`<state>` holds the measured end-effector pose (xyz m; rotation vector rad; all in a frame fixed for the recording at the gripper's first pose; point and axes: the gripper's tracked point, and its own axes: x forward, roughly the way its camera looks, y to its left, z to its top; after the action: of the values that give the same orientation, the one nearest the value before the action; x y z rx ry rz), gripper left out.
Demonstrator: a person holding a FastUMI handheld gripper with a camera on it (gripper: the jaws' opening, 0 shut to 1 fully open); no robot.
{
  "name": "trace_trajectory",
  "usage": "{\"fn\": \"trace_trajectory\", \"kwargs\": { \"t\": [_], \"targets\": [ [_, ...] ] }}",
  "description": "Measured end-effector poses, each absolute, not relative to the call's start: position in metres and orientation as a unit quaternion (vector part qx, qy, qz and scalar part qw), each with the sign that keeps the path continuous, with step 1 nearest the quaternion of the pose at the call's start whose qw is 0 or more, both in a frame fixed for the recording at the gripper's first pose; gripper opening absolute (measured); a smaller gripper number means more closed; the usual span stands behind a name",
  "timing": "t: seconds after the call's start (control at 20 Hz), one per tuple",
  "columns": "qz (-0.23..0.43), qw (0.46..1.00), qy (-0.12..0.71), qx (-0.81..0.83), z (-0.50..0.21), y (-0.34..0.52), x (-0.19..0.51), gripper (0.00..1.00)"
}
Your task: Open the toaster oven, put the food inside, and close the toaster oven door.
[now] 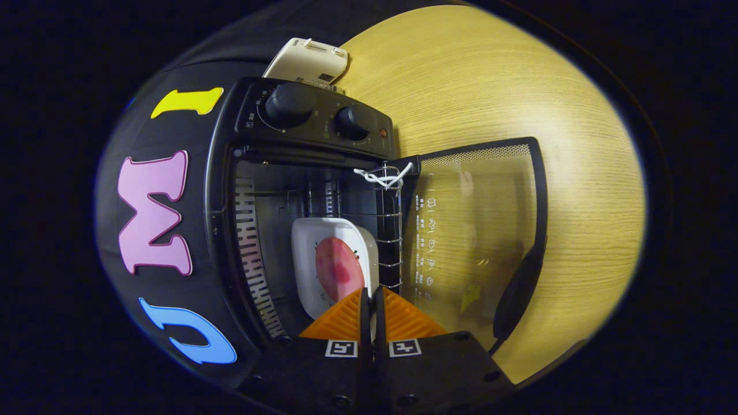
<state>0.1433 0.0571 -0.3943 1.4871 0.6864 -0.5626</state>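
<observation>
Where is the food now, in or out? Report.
In. The food lies on a white dish inside the toaster oven, door open, just beyond the closed gripper.

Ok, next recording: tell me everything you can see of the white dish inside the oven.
The white rectangular dish with rounded corners looks glazed, ceramic or plastic, with small printed marks on its face. It sits inside the black toaster oven, on the wire rack, just beyond the tongs, whose fingers are closed together in front of its near edge. A pinkish-red oval piece of food lies in it. The glass oven door stands open beside it.
</observation>
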Motion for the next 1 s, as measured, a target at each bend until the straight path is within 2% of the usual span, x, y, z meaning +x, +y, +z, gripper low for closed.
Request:
{"fn": "trace_trajectory", "kwargs": {
  "t": [0.15, 0.25, 0.3, 0.35, 0.5, 0.55, 0.65, 0.75, 1.0],
  "targets": [
    [-0.246, 0.647, 0.29, 0.661, -0.398, 0.057, 0.153, 0.06],
    [-0.214, 0.639, 0.288, 0.68, -0.392, 0.066, 0.155, 0.12],
    [-0.205, 0.639, 0.287, 0.683, -0.389, 0.068, 0.156, 0.29],
    [-0.201, 0.645, 0.289, 0.679, -0.387, 0.07, 0.152, 0.38],
    [-0.198, 0.661, 0.307, 0.655, -0.386, 0.069, 0.133, 0.87],
    [-0.196, 0.658, 0.312, 0.657, -0.384, 0.069, 0.126, 0.97],
    [-0.185, 0.655, 0.329, 0.655, -0.378, 0.073, 0.115, 0.97],
    [-0.172, 0.677, 0.341, 0.629, -0.366, 0.07, 0.104, 0.99],
    [-0.074, 0.734, 0.366, 0.568, -0.304, 0.084, 0.071, 0.98]
  ]
}}
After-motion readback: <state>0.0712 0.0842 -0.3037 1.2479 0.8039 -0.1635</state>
